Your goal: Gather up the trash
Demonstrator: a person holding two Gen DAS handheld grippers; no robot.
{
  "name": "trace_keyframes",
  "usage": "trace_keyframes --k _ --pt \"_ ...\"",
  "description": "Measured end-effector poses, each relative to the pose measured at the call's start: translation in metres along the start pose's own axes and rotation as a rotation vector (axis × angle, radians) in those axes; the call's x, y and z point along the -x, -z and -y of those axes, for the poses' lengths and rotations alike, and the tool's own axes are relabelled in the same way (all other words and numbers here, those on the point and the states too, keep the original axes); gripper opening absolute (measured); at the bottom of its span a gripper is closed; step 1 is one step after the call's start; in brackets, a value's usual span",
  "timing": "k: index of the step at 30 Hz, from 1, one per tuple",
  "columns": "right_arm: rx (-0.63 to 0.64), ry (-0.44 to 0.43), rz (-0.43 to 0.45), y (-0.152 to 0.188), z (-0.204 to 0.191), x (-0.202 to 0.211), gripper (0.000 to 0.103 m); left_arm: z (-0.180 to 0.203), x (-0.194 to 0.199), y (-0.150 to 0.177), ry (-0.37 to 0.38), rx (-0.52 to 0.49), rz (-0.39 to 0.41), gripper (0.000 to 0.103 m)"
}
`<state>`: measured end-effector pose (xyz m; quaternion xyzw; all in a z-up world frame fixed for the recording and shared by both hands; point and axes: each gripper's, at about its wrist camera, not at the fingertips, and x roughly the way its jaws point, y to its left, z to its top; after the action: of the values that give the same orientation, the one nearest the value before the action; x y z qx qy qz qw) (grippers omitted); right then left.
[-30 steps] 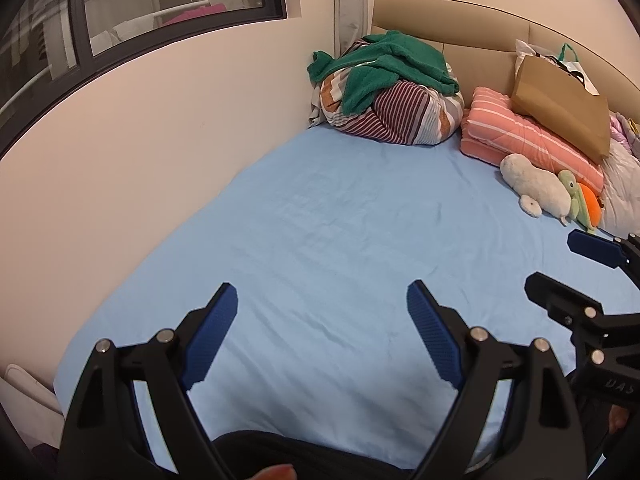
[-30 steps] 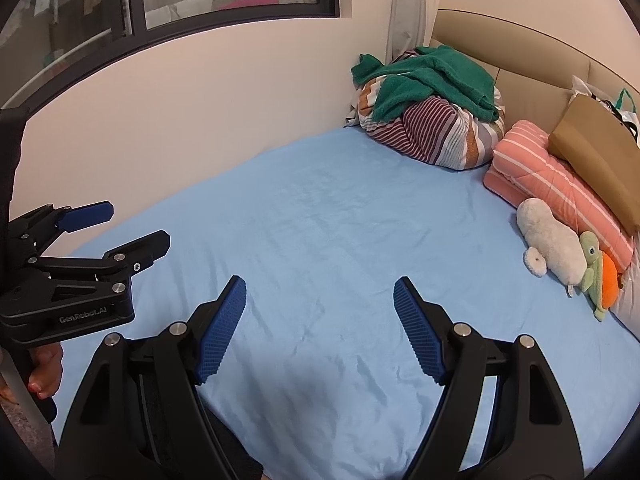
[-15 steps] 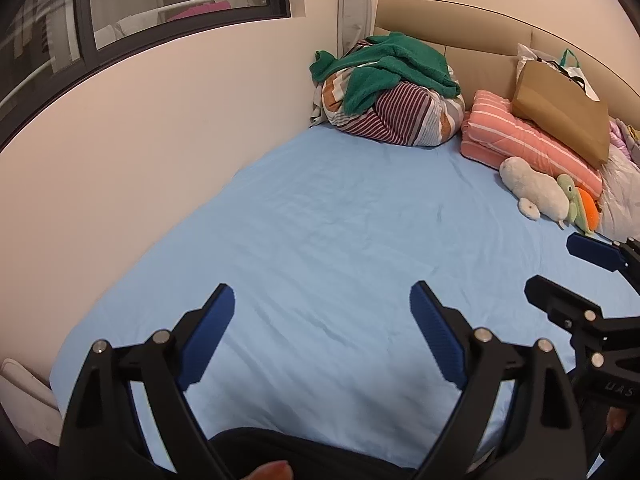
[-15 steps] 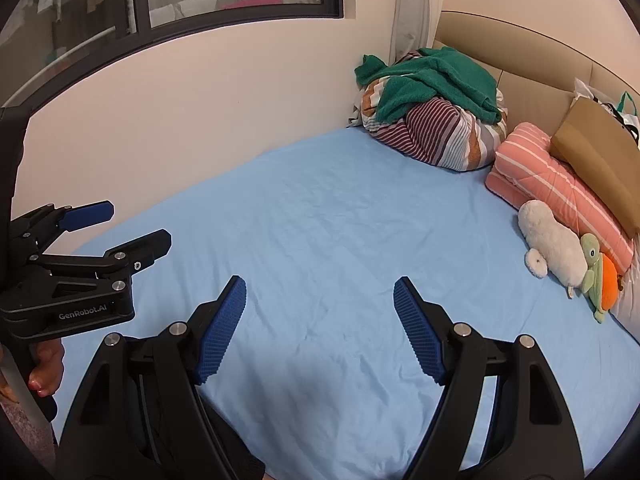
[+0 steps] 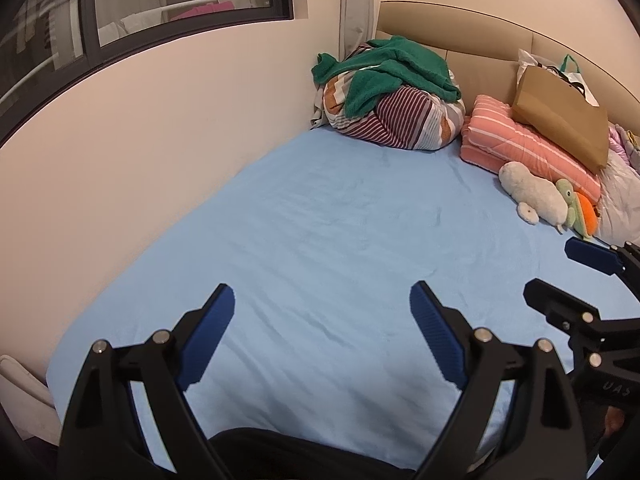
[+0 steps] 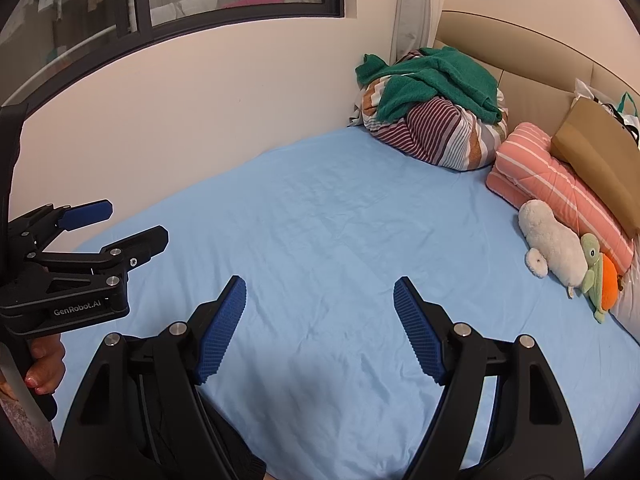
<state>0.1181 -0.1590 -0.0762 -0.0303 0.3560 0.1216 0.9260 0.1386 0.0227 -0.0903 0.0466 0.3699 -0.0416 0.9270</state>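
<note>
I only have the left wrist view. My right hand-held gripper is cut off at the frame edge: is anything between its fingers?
Observer: No. The right hand-held gripper is open over the bare light blue bed sheet.
Operator: Is the hand on my left gripper visible anywhere?
Observer: Yes, the right wrist view shows fingers wrapped round its black handle.
Operator: Any trash on the sheet nearer the right side?
Observer: None visible; only the white plush toy and green and orange plush toy beside the pink striped folded blanket.

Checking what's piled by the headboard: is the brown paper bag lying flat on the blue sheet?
No, the brown paper bag rests on the pink striped blanket, against the headboard.
</note>
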Motion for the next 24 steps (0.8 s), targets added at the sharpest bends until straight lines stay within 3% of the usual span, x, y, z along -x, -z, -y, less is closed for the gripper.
trace_keyframes --k 24 --pt "-0.002 0.000 -0.002 0.0029 -0.0031 0.0005 0.073 0.0017 -0.0003 0.0045 0.015 0.000 -0.018 0.089"
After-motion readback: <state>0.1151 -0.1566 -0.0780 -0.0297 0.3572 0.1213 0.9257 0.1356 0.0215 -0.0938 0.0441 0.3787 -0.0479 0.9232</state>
